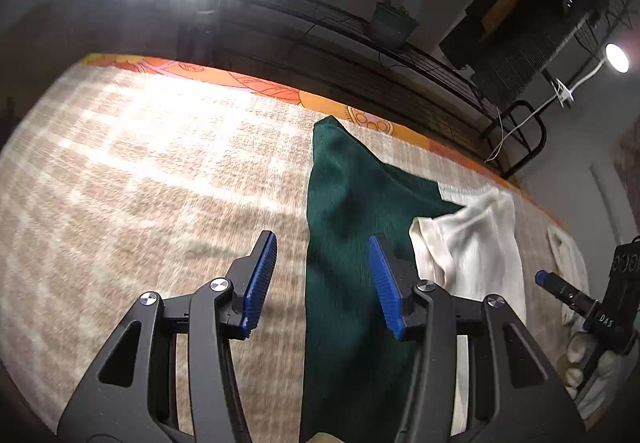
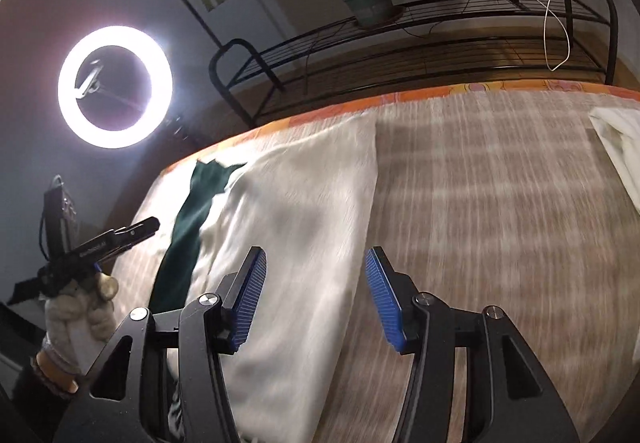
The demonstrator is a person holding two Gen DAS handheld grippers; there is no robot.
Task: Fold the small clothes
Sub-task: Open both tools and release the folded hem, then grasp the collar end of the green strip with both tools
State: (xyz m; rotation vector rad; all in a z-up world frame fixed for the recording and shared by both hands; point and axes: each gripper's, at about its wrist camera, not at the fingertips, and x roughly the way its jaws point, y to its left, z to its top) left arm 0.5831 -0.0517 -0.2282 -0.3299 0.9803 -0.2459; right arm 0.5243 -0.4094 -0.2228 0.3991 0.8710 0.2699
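Note:
A dark green garment (image 1: 352,243) lies on the checked beige cover (image 1: 140,171), with a white garment (image 1: 472,243) partly over its right side. My left gripper (image 1: 322,243) is open and empty above the green garment's left edge. In the right wrist view the white garment (image 2: 304,211) lies spread out, the green garment (image 2: 188,231) showing at its left. My right gripper (image 2: 316,259) is open and empty above the white garment's right edge. The left gripper (image 2: 120,235) also shows there, held in a gloved hand. The right gripper's tip (image 1: 560,287) shows in the left wrist view.
The cover has an orange patterned border (image 1: 280,91) along its far edge. A black metal rack (image 2: 420,43) with a potted plant (image 2: 368,3) stands behind. A ring light (image 2: 116,87) shines at the left. Another white cloth (image 2: 620,147) lies at the far right.

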